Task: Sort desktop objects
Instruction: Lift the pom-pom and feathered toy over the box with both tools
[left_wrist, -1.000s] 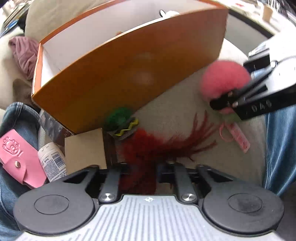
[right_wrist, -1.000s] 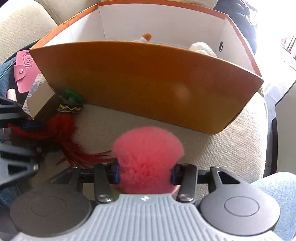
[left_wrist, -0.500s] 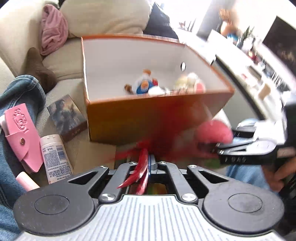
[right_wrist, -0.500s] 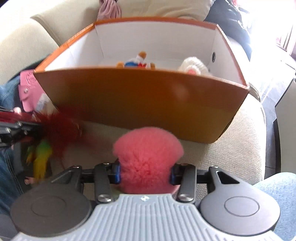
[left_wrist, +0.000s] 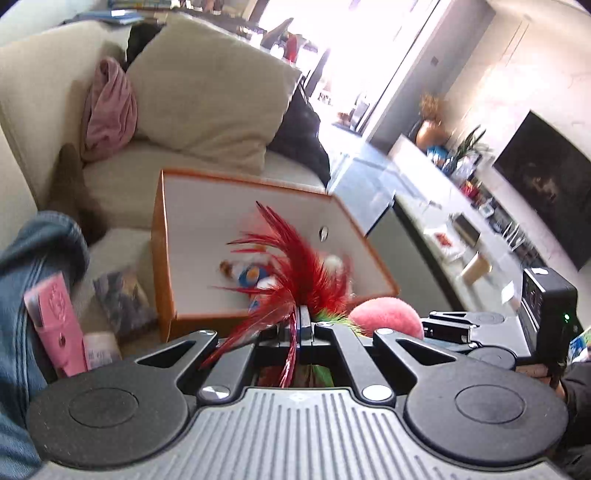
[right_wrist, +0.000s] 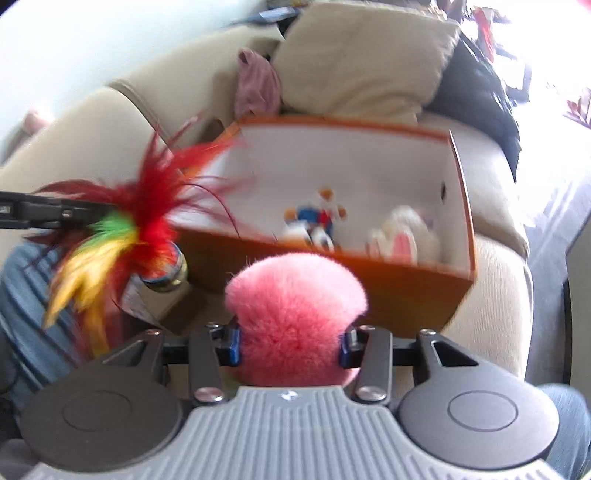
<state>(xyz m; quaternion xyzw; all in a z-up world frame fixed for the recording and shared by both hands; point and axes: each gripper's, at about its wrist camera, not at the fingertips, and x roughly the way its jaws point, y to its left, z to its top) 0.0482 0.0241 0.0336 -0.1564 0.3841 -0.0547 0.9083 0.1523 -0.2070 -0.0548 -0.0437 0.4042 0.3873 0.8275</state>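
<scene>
The open orange cardboard box (right_wrist: 424, 295) is seen above centre frame, beyond the right gripper (right_wrist: 290, 341) clamping a fluffy pink pompom (right_wrist: 295, 310); the left gripper (left_wrist: 301, 328) is clamped on a red feather toy (left_wrist: 295, 273).

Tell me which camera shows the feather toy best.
The right wrist view: the feather toy shows whole from the side, with red, green and yellow plumes and its round base. The left wrist view shows only red plumes fanning past that gripper's fingers.

Red feather toy (left_wrist: 295, 280) pinched in left hand-held gripper (left_wrist: 303, 323), before open orange box (left_wrist: 162, 258) on sofa (left_wrist: 110, 177).
</scene>
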